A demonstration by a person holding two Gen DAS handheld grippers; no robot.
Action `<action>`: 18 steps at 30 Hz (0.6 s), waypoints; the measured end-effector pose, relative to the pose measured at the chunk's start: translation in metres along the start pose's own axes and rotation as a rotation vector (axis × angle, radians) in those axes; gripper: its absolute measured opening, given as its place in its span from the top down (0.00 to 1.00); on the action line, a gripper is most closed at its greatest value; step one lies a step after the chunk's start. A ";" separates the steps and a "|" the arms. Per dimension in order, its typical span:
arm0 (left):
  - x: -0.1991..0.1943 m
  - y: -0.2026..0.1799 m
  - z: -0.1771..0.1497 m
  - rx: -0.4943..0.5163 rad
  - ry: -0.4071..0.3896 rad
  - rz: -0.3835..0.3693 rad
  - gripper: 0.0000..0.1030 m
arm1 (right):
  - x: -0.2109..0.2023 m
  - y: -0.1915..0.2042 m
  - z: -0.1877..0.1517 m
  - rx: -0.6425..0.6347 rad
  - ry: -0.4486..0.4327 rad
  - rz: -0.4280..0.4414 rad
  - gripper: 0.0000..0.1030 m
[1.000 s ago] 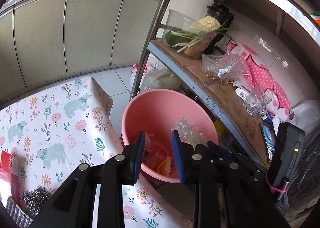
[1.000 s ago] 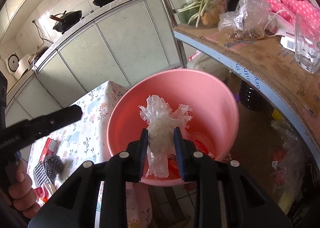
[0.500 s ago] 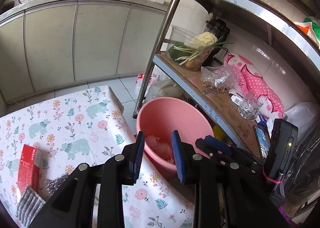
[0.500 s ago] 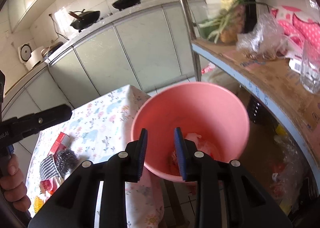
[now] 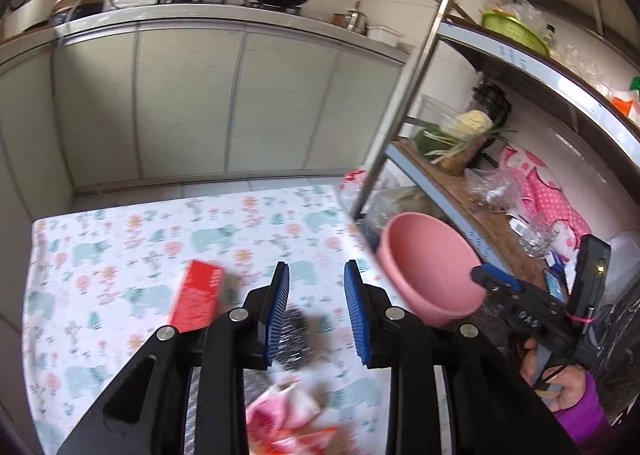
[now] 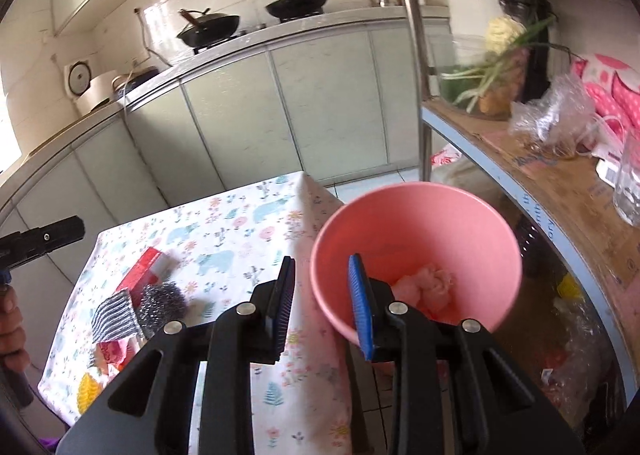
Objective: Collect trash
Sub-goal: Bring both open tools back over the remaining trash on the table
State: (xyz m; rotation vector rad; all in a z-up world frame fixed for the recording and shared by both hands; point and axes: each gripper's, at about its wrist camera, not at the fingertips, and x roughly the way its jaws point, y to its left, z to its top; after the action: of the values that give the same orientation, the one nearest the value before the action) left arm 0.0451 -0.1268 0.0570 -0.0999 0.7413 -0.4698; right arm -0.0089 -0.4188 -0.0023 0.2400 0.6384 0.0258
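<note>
In the left wrist view the pink bucket point(image 5: 430, 267) is sliding to the right edge while the tabletop point(image 5: 120, 239) fills the centre; the left tongs point(image 5: 316, 309) are opening, empty. The plastic wrap has left the right tongs point(image 6: 322, 305).

Crumpled trash point(image 6: 424, 285) inside pink bucket point(image 6: 472, 223)

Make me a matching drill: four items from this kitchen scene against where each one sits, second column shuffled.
Items
1. round pink plastic bucket
2. flat red cardboard box
3. black metal wok
4. clear drinking glass

Places
A. on the stove at the back counter
B. on the floral tablecloth
C. on the cardboard-lined shelf
D. beside the table, below the shelf

Pairs: 1-D, 2-B, 3-A, 4-C
</note>
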 end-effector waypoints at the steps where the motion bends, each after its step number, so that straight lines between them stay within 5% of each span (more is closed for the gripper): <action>1: -0.006 0.009 -0.003 -0.009 -0.001 0.015 0.69 | 0.000 0.002 0.000 -0.001 0.003 0.005 0.72; 9: -0.032 0.070 -0.038 -0.060 0.028 0.128 0.62 | -0.002 0.032 -0.005 -0.031 0.036 0.105 0.68; 18: -0.020 0.110 -0.088 -0.051 0.177 0.158 0.62 | 0.014 0.088 -0.024 -0.114 0.158 0.241 0.66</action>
State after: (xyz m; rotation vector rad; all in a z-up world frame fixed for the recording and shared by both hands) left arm 0.0147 -0.0126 -0.0226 -0.0473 0.9279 -0.3113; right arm -0.0077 -0.3270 -0.0090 0.2052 0.7594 0.3148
